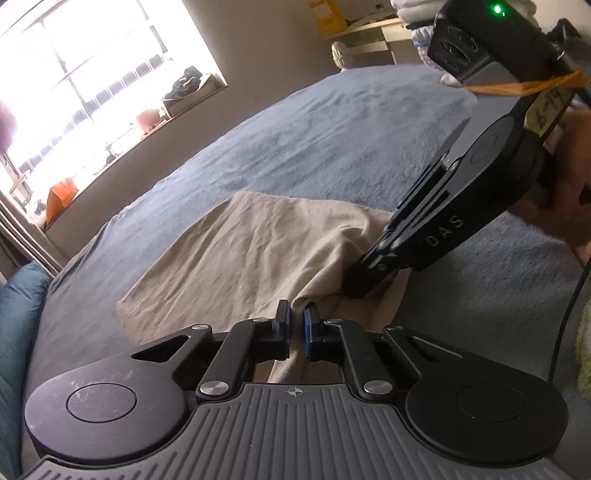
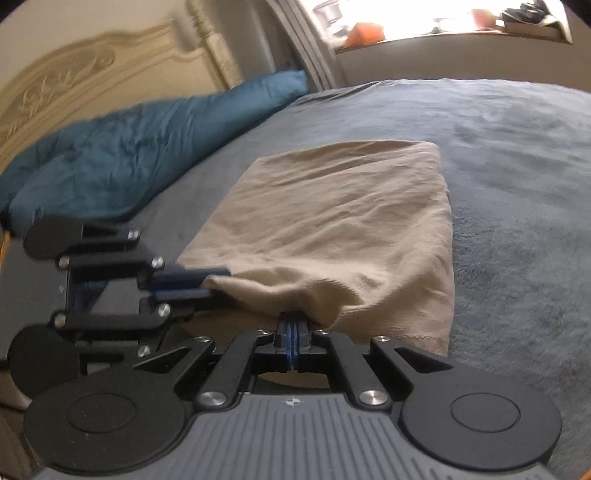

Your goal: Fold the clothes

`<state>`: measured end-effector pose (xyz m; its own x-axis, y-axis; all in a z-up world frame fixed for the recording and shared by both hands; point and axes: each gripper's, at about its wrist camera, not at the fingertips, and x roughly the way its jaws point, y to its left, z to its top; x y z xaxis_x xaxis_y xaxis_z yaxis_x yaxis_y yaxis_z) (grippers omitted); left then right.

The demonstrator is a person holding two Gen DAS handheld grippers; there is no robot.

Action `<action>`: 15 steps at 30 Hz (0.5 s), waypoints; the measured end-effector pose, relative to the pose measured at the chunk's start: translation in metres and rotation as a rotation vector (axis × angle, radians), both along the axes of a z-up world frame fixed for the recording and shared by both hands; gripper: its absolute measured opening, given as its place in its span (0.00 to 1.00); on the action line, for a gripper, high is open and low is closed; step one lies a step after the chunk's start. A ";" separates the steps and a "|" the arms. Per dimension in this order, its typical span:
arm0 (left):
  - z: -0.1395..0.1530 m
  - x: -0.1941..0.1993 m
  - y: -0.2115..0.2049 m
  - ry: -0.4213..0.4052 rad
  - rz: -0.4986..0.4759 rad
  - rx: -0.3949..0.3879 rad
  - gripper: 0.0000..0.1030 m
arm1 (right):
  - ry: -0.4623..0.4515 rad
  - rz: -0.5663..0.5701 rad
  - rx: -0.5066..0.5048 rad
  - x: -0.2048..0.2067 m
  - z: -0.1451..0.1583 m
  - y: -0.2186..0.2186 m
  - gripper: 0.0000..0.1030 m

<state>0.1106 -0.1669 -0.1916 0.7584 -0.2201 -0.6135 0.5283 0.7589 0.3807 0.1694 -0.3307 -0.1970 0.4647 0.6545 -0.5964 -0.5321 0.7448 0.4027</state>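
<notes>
**Q:** Fingers first: how do they stand on each side?

**A:** Both pairs are closed onto cloth. The left gripper [image 1: 296, 315] pinches a raised fold of the beige garment [image 1: 240, 251] between its black and blue pads; in the right wrist view the same gripper [image 2: 218, 282] enters from the left, its fingers clamped on the near left corner. The right gripper [image 2: 293, 325] has its blue pads pressed together, with the garment's near edge drawn in at their tips. In the left wrist view that gripper [image 1: 360, 291] slants down from the upper right, marked "DAS", its tip buried in the cloth.

**Q:** Largest to smallest, what surrounds them?

**A:** A bed [image 1: 332, 140] under a grey-blue blanket fills both views. A teal duvet [image 2: 110, 155] lies bunched along its head end, against a carved cream headboard [image 2: 74, 70]. A bright window [image 1: 92, 74] with a cluttered sill stands beyond the bed.

**Q:** Where does the garment lie?

**A:** On the blanket, roughly rectangular and wrinkled, its far part flat, its near edge lifted into a ridge between the two grippers.

**Q:** Anything smaller?

**A:** A hand [image 1: 569, 173] holds the right gripper's grip; a green light [image 1: 496, 8] glows on the unit above it.
</notes>
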 end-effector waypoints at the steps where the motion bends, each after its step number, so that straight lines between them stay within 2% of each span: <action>1: 0.000 -0.001 0.000 0.004 -0.003 -0.005 0.06 | 0.015 -0.023 0.034 0.001 -0.002 -0.002 0.00; 8: -0.007 -0.006 -0.005 0.056 -0.041 0.012 0.07 | 0.183 -0.170 0.315 0.010 -0.036 -0.019 0.00; 10: 0.003 -0.006 0.003 0.085 -0.035 -0.058 0.12 | 0.199 -0.174 0.338 0.012 -0.038 -0.021 0.00; 13: 0.017 0.004 0.022 0.154 0.003 -0.216 0.22 | 0.204 -0.171 0.341 0.012 -0.037 -0.024 0.00; 15: 0.021 0.012 0.029 0.180 0.031 -0.277 0.23 | 0.216 -0.174 0.355 0.013 -0.038 -0.026 0.00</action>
<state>0.1222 -0.1382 -0.1705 0.6518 -0.3757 -0.6588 0.5434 0.8373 0.0602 0.1822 -0.3565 -0.2347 0.4755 0.7593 -0.4443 -0.2866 0.6112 0.7378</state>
